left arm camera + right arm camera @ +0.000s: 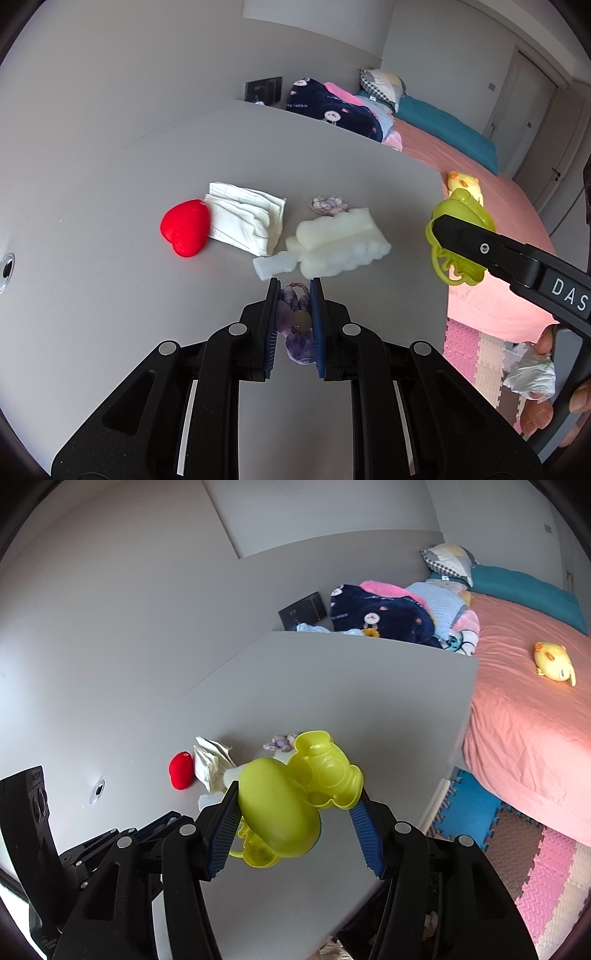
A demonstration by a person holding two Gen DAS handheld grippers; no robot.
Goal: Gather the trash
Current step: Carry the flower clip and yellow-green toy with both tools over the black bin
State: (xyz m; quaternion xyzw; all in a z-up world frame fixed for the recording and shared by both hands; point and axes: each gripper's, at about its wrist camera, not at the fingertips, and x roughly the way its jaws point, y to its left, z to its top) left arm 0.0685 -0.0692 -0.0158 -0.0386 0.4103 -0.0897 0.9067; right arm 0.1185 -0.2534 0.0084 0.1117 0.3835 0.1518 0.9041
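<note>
My left gripper (293, 286) is shut on a purple translucent wrapper (297, 325) just above the grey table (110, 277). Ahead of it lie white foam pieces (332, 240), a folded white cloth (247, 218), a red plush heart (184, 227) and a small purple crumpled piece (328, 204). My right gripper (299, 790) is shut on a yellow-green plastic toy (295, 805) and holds it above the table near its right edge; the toy also shows in the left wrist view (456, 243). The heart (181, 770) and cloth (212, 762) show behind it.
A bed with a pink sheet (524, 716), a yellow plush chick (554, 661) and piled blankets (380, 616) stands to the right of the table. Coloured foam mats (517, 849) cover the floor. A round metal hole (6, 271) sits in the table at left.
</note>
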